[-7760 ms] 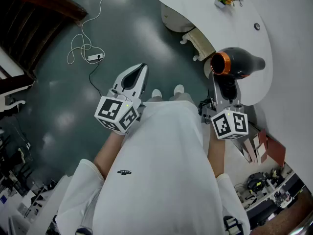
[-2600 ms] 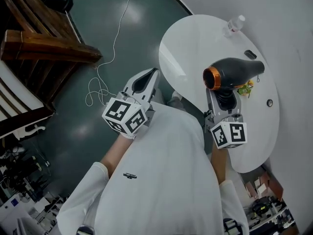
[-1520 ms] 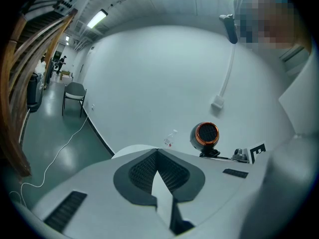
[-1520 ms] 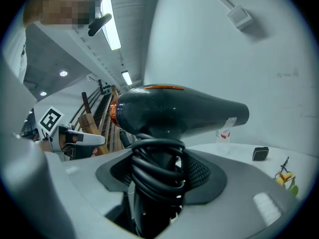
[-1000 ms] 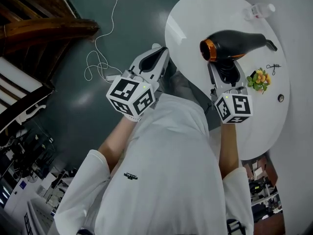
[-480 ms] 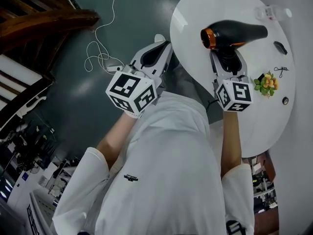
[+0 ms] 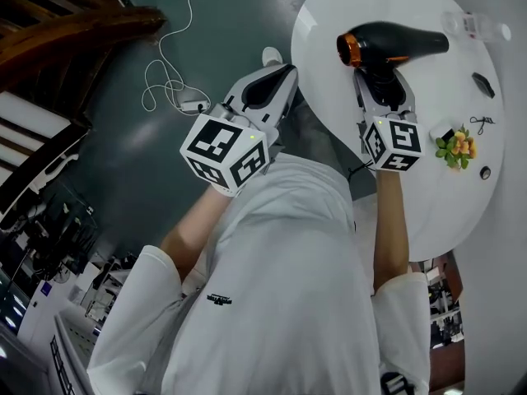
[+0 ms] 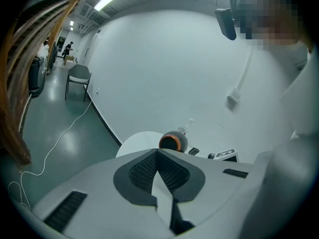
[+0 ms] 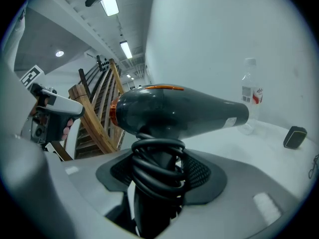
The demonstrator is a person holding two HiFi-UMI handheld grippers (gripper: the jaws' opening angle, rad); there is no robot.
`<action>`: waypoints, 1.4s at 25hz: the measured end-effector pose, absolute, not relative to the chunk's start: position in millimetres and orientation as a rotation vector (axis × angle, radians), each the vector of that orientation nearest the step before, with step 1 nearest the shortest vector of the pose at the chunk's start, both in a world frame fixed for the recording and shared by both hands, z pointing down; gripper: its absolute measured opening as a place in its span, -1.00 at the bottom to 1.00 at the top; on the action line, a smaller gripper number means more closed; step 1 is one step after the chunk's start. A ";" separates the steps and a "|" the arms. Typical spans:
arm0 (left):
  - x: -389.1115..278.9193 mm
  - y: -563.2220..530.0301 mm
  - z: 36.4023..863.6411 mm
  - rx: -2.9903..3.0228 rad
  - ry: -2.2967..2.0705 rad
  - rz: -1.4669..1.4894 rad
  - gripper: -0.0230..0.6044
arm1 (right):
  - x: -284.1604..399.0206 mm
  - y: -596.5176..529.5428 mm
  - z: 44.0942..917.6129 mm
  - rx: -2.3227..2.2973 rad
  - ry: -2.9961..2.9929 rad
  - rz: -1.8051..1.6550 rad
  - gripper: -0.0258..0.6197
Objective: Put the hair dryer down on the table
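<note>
Closest in, the left gripper (image 7: 276,79) hangs beyond the rim over the floor, its fingers (image 8: 142,171) pressed together on nothing. The right gripper (image 7: 383,85) is the nearer one. Its fingers clamp the cord-wrapped handle of the hair dryer (image 7: 394,43). The barrel lies crosswise to them, orange ring toward the left gripper, nozzle toward the water bottle (image 9: 250,96). From overhead it sits above the round white surface (image 7: 428,196). Only the right gripper view suggests the barrel is clear of it, so the way is down.

White short-sleeved T-shirt (image 7: 280,286), small black logo (image 7: 219,299); grey left gripper (image 7: 286,71), right gripper (image 7: 380,81) with black-and-white marker cubes (image 7: 225,153).
</note>
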State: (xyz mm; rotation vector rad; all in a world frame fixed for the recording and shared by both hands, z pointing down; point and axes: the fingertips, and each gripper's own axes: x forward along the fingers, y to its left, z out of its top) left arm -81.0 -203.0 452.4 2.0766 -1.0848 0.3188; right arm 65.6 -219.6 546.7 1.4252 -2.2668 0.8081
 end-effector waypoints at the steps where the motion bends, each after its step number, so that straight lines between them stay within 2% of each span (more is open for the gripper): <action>1: -81.4 -204.6 454.9 2.073 -1.085 0.320 -0.90 | 65.9 -221.1 551.7 1.424 -2.259 0.810 -0.06; 16: -80.6 -224.9 475.6 2.034 -1.073 0.336 -0.90 | 76.9 -245.6 622.9 1.445 -2.110 0.876 -0.06; 35: -79.4 -227.7 478.1 2.024 -1.069 0.331 -0.90 | 74.4 -248.6 656.2 1.394 -1.980 0.888 -0.05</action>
